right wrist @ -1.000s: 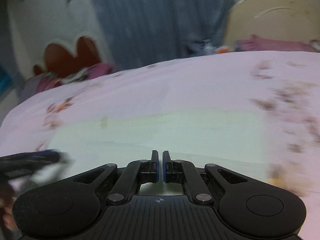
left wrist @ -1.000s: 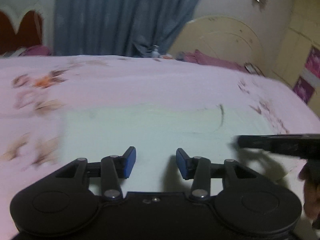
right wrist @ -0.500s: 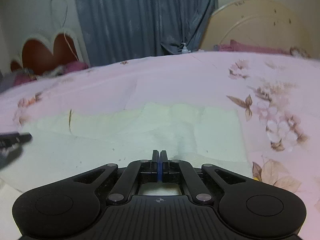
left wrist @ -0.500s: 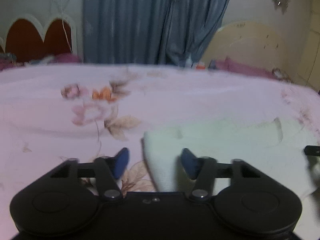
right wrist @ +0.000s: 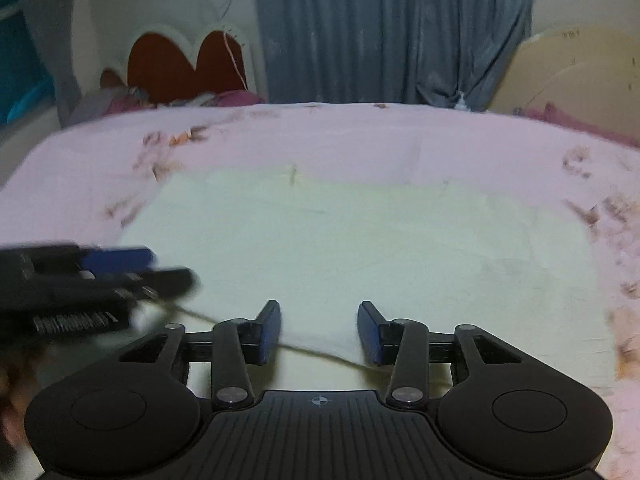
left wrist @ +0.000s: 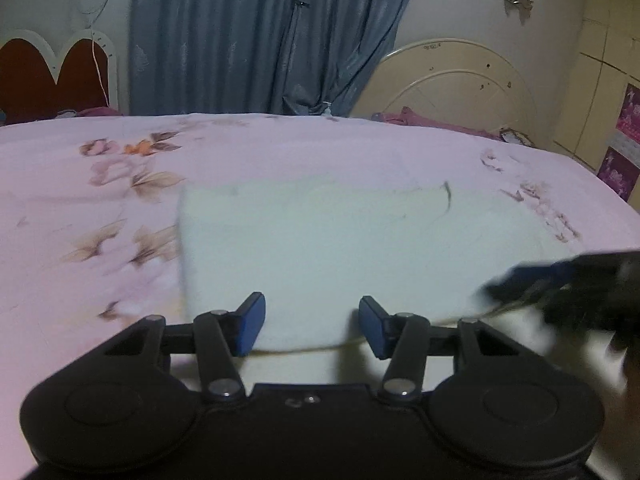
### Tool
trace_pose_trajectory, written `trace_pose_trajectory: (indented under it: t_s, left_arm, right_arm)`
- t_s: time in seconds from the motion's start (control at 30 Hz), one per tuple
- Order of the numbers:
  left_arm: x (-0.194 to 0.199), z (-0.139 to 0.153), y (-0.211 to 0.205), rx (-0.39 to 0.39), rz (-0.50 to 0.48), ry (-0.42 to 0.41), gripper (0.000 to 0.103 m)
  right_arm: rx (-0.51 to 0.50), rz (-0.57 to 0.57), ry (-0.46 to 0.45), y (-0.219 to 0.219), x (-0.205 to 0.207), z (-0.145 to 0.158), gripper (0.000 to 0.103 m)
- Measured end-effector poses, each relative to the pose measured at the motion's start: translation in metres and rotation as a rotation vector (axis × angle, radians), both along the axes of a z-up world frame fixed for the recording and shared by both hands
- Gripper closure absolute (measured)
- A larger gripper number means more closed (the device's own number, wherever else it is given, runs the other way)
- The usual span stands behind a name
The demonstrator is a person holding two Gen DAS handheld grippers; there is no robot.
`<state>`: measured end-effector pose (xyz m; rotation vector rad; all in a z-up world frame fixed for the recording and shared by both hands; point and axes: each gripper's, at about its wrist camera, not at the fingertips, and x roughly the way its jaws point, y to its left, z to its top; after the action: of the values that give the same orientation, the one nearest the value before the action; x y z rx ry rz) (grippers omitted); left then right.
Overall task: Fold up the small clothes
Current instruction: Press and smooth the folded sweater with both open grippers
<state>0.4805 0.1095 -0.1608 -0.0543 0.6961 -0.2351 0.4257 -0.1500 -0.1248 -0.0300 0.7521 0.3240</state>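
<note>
A pale cream garment [left wrist: 320, 248] lies folded flat on the pink floral bedspread [left wrist: 120, 168]; it also fills the middle of the right wrist view [right wrist: 360, 240]. My left gripper [left wrist: 311, 326] is open, its blue pads either side of the garment's near edge. My right gripper [right wrist: 319, 332] is open over the near edge too. Each gripper shows blurred in the other's view: the right one at the right edge of the left wrist view [left wrist: 568, 284], the left one at the left edge of the right wrist view [right wrist: 100, 280].
Blue curtains [left wrist: 260, 36] hang behind the bed. A red heart-shaped headboard [left wrist: 52, 72] stands at the back left and a cream rounded headboard [left wrist: 456, 80] at the back right. Pink bedding [left wrist: 420, 120] lies by it.
My right gripper has opened; it was shut before. Both grippers have swung back over the garment's near edge, and the views are blurred by motion.
</note>
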Motion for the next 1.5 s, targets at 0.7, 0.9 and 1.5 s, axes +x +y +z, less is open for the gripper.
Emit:
trace_pose_trajectory:
  t_s: [0.7, 0.9, 1.5]
  left_arm:
    - [-0.009, 0.013, 0.003, 0.051, 0.001, 0.018, 0.05]
    - [-0.013, 0.003, -0.008, 0.112, -0.017, 0.027, 0.049]
    - [-0.028, 0.005, -0.008, 0.152, -0.054, 0.057, 0.032]
  right_arm:
    - [-0.027, -0.281, -0.017, -0.096, -0.014, 0.009, 0.068]
    - [-0.055, -0.295, 0.077, -0.096, -0.007, -0.004, 0.068]
    - [-0.08, -0.27, 0.103, -0.09, -0.009, 0.008, 0.067]
